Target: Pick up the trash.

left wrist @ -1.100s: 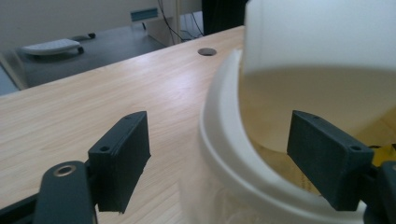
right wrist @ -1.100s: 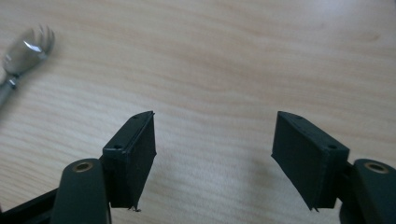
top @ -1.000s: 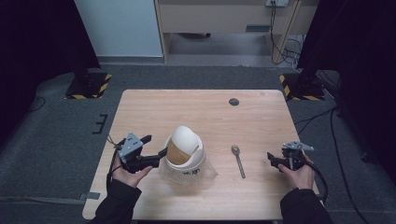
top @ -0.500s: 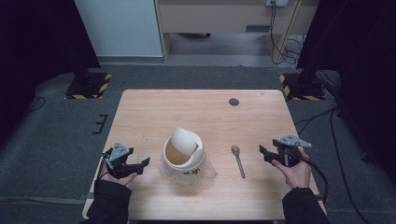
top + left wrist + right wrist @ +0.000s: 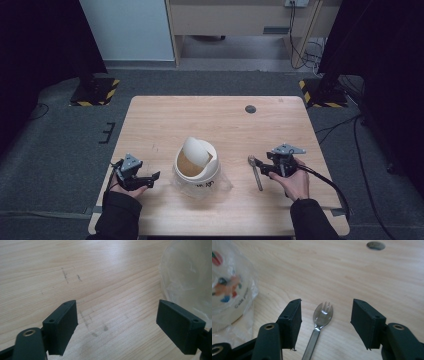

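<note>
Counting items on the desk [image 5: 220, 120]: one spork [image 5: 255, 171], one white cup [image 5: 196, 167] in clear plastic wrap [image 5: 220, 182], one dark round hole [image 5: 250, 109] in the desk top near the far edge.

Two claws in use, one per hand. Right claw [image 5: 266, 168] sits at the near right of the desk, just beside the spork. In the right gripper view the spork [image 5: 321, 320] lies on the wood between the two black jaws, tined head pointing away, handle running back toward the camera. Gaps show on both sides of it; neither pad touches metal. Jaws have just been closing, roughly half-spread now, nothing gripped. Spork flat on the desk, not lifted.

Left claw [image 5: 150, 177] rests low at the near left of the desk, pointing toward the cup but apart from it. In the left gripper view its jaws stand wide open with bare wood between them; the wrap [image 5: 187, 277] is seen just beyond the right-hand jaw, not between the pads.

Cup stands between the two claws, printed side showing in the right gripper view [image 5: 227, 290]. Its opening shows a brown interior, with one curved white piece standing tilted in it.
</note>
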The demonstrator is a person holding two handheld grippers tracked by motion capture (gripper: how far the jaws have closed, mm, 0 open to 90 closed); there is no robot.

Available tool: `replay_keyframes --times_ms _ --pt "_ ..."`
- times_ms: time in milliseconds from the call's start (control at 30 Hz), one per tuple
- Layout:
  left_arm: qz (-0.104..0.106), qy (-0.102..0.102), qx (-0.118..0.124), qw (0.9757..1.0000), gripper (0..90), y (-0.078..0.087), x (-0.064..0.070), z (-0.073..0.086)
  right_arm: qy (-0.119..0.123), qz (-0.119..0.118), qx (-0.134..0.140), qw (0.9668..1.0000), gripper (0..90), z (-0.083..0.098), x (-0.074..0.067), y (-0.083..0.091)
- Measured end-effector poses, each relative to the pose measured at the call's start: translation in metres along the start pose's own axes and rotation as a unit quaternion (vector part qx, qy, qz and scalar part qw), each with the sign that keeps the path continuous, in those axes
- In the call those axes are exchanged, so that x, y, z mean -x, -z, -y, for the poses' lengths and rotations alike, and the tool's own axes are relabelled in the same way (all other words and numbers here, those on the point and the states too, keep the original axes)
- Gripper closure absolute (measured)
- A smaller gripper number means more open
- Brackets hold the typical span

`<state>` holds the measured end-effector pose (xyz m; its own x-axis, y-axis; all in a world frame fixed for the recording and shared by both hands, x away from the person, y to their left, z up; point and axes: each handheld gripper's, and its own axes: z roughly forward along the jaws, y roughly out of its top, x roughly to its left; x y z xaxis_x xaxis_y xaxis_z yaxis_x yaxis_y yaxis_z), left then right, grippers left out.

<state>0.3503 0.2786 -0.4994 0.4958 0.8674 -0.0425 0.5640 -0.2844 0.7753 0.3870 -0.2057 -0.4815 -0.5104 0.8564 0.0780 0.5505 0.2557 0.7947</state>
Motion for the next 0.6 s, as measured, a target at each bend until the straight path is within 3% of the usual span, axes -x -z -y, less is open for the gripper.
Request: replay_keyframes --times_ms 67,100,267,600 --pt "-0.002 -0.004 -0.009 1.0 17.0 -0.002 0.0 0.0 0.002 0.0 -0.006 1.0 43.8 0.003 -0.001 -0.004" --pt "-0.004 -0.006 -0.013 0.9999 17.1 -0.002 0.0 0.0 0.004 -0.001 -0.024 0.9997 45.1 0.008 -0.004 -0.01" --pt "-0.001 0.005 -0.018 0.9998 18.1 -0.003 -0.001 0.001 0.01 0.011 -0.061 0.998 50.7 0.019 -0.008 -0.023" --pt "-0.005 0.014 -0.018 0.9997 19.5 -0.002 -0.002 0.0 0.02 0.01 -0.092 0.9955 61.7 0.026 -0.011 -0.033"
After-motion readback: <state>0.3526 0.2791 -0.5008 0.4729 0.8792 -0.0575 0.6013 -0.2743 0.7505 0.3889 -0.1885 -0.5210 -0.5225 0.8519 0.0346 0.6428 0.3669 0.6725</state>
